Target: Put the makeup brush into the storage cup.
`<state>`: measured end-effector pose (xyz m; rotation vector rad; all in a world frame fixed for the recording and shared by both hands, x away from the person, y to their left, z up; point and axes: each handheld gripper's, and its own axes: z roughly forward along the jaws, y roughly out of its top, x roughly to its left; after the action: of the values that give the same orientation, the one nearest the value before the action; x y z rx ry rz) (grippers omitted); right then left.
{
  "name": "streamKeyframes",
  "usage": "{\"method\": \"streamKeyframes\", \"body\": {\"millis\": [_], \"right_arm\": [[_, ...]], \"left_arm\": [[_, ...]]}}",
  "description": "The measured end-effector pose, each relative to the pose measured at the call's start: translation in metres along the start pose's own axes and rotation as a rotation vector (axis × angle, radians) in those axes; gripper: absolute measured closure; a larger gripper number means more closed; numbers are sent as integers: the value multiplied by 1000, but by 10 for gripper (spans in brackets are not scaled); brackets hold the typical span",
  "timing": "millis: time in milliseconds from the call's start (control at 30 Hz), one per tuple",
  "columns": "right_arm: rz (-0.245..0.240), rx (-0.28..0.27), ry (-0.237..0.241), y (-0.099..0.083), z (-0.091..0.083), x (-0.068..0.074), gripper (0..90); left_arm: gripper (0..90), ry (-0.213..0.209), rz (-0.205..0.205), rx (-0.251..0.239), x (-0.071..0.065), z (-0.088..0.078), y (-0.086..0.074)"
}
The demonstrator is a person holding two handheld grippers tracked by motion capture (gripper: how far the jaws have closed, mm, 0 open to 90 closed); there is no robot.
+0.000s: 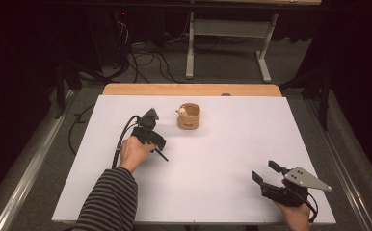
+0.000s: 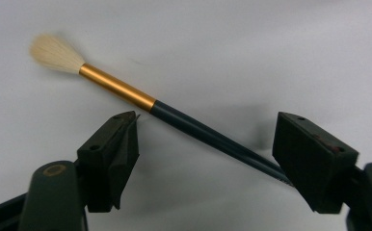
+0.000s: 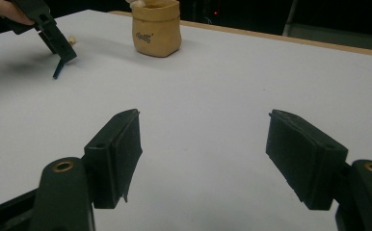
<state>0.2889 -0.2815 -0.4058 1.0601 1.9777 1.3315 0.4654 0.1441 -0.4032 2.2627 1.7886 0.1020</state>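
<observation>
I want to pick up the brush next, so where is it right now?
In the left gripper view the brush lies on the white table between the left gripper's open jaws; in the high view that gripper sits left of the tan pot.

The white tabletop (image 1: 213,159) is evenly lit from above, while the room behind it is dark. In the left gripper view, the brush (image 2: 126,94) ahead of the tool casts a soft shadow; its bristles look slightly blurred. High view grainy.
</observation>
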Motion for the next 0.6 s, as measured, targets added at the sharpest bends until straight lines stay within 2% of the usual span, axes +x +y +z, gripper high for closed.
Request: {"method": "streamKeyframes", "body": {"millis": [167, 333, 433, 600], "right_arm": [[-3, 0, 0, 0, 0, 0, 300], [-3, 0, 0, 0, 0, 0, 300], [-2, 1, 0, 0, 0, 0, 300], [1, 2, 0, 0, 0, 1, 300]], "left_arm": [[321, 41, 44, -5, -3, 0, -2], [359, 56, 67, -7, -3, 0, -2], [390, 50, 93, -11, -3, -1, -3], [434, 44, 103, -15, -1, -2, -4]]}}
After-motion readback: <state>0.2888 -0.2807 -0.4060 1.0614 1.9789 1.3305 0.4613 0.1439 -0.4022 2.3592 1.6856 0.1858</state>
